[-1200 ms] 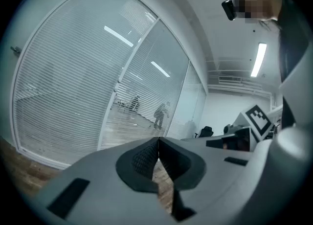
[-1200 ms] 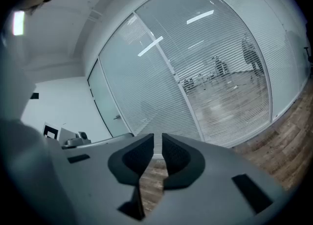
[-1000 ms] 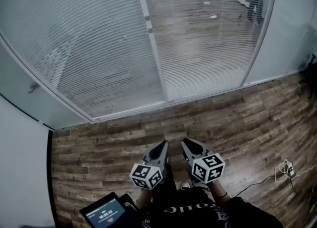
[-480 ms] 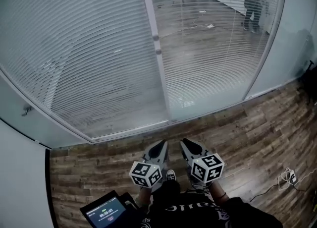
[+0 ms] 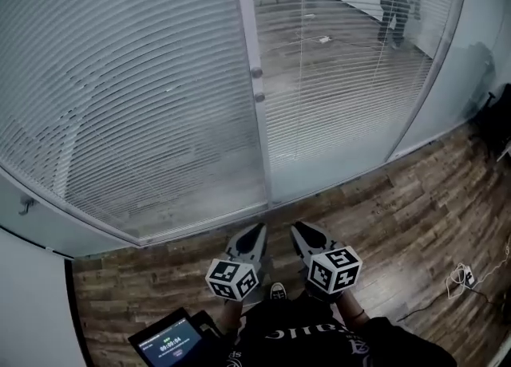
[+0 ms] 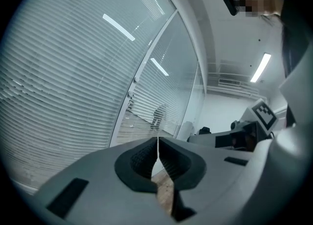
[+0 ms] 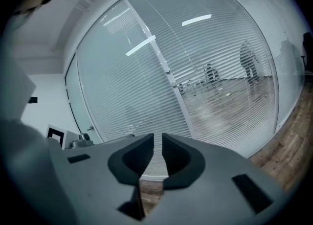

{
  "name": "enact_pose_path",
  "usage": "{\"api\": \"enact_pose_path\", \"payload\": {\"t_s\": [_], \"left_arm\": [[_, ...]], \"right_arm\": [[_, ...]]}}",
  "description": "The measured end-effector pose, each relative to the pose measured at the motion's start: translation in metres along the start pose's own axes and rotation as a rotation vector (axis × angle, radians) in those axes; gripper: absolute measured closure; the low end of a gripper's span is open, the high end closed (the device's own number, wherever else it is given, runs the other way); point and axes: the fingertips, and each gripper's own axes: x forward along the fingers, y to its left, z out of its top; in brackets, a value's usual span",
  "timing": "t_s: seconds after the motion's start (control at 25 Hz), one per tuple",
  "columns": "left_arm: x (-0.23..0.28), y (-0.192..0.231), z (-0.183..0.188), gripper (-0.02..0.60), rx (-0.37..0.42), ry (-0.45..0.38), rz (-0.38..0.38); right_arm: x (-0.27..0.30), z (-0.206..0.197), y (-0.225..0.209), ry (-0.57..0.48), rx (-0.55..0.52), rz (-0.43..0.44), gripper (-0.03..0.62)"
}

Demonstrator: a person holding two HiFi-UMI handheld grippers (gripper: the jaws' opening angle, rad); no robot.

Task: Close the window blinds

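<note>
Held low before the body, the left tongs [image 5: 259,231] are pressed together and the right tongs [image 5: 298,228] are parted by a narrow slit, with nothing gripped in either. Beyond a strip of wooden floor [image 5: 383,222], the window blinds [image 5: 136,94] are seen behind glass, well apart from both tongs, the right pane's slats [image 5: 351,94] tilted enough that the room behind shows through. The two small knobs [image 5: 257,73] on the upright frame [image 5: 249,30] between the panes are judged the likely controls, so one pair of tongs should be raised squarely, opened, and closed firmly on a knob before turning.
</note>
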Motion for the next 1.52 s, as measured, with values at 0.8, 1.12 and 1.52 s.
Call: {"api": "enact_pose_path", "payload": {"t_s": [0.8, 1.12, 1.52], "left_arm": [[0.161, 0.092, 0.087, 0.575, 0.062, -0.105, 0.224], [0.264, 0.116, 0.153, 0.453, 0.169, -0.161, 0.289], [0.321, 0.148, 0.191, 0.422, 0.554, -0.058, 0.545]], "right_arm": [[0.125, 0.098, -0.122, 0.061, -0.036, 0.111, 0.528], [0.158, 0.135, -0.184, 0.088, -0.049, 0.177, 0.528], [0.185, 0.152, -0.216, 0.121, -0.052, 0.227, 0.528]]}}
